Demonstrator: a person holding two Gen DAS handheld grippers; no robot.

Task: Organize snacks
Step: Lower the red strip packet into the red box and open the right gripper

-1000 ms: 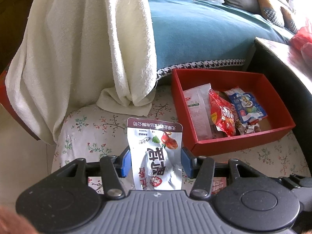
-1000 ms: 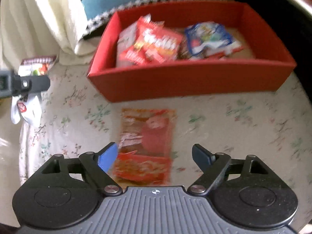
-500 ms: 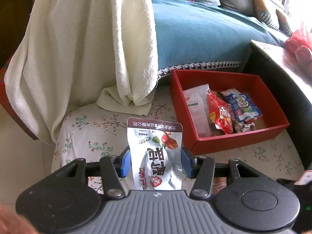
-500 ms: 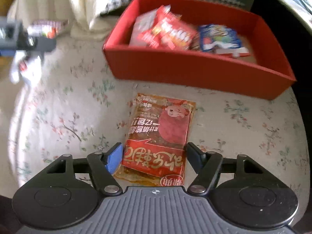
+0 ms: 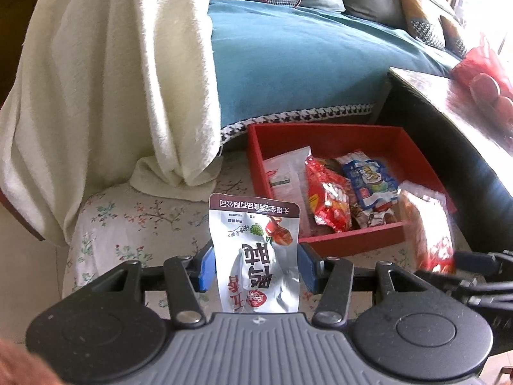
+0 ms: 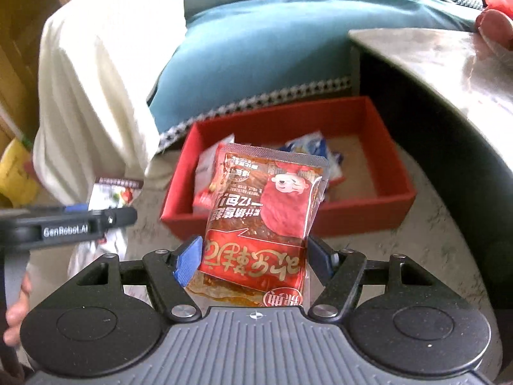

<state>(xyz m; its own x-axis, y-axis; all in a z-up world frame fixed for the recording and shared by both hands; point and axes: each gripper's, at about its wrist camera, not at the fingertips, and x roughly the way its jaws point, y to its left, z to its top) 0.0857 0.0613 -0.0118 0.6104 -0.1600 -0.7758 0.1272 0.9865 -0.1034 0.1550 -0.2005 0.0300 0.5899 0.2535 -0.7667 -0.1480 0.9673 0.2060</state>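
My left gripper (image 5: 255, 264) is shut on a silver snack pouch (image 5: 256, 250) and holds it upright above the floral cushion (image 5: 134, 224). My right gripper (image 6: 253, 255) is shut on a red snack packet (image 6: 266, 221) and holds it lifted in front of the red box (image 6: 378, 202). The red box (image 5: 352, 134) holds several snack packets, among them a red one (image 5: 327, 199) and a blue one (image 5: 368, 179). The red packet and right gripper show blurred at the right of the left wrist view (image 5: 429, 234). The left gripper with its pouch shows at the left of the right wrist view (image 6: 80, 221).
A cream blanket (image 5: 112, 80) hangs over the left side. A blue sofa cushion (image 5: 304, 64) lies behind the box. A dark table (image 6: 449, 73) with a marble top stands at the right, with red fruit (image 5: 484, 86) on it.
My right gripper closed on the red packet that lay on the cushion and lifted it towards the box. My left gripper kept hold of the silver pouch and rose a little.
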